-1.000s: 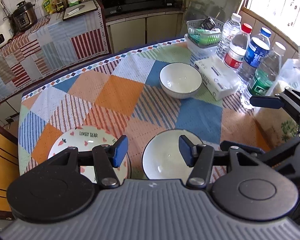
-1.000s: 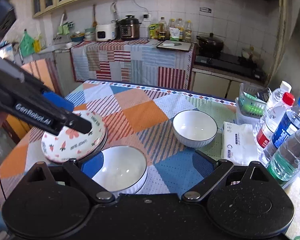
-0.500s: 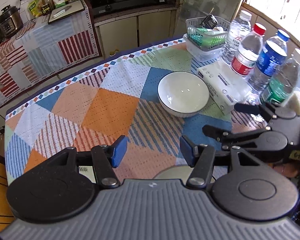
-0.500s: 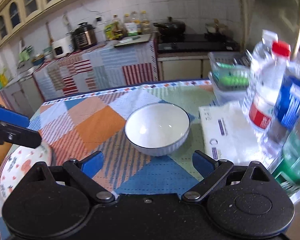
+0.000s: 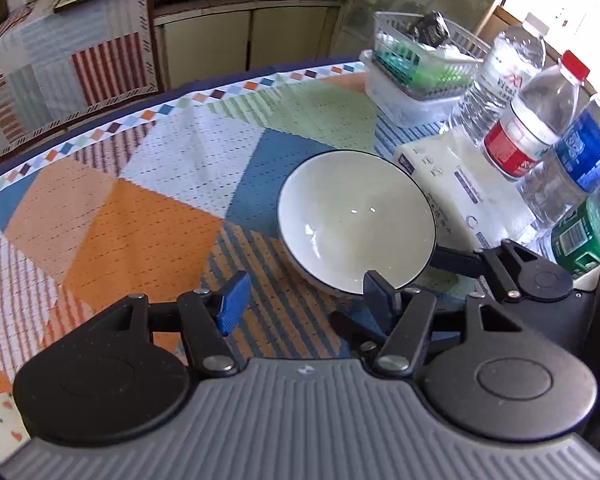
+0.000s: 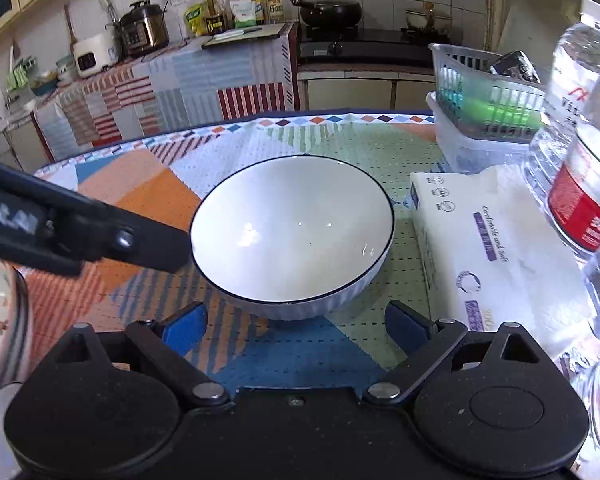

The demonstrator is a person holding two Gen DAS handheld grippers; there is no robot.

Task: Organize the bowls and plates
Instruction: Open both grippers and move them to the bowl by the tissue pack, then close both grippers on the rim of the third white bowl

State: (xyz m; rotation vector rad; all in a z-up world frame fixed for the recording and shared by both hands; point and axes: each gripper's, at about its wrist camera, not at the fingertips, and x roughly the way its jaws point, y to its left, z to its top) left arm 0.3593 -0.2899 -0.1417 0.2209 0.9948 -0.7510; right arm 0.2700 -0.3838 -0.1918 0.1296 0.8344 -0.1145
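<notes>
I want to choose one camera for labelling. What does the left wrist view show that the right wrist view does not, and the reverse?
Only the left wrist view: the blue-labelled bottle, the green-labelled bottle and the open right gripper beside the bowl.
Only the right wrist view: the cooker, the oil bottles and the black pot.
Both: the white bowl, the tissue pack, the basket, the red-labelled bottle and the open left gripper.

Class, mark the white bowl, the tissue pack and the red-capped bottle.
white bowl (image 6: 292, 236): right wrist view, inner floor.
tissue pack (image 6: 496, 248): right wrist view, printed top face.
red-capped bottle (image 5: 532, 120): left wrist view, clear shoulder above the red label.
</notes>
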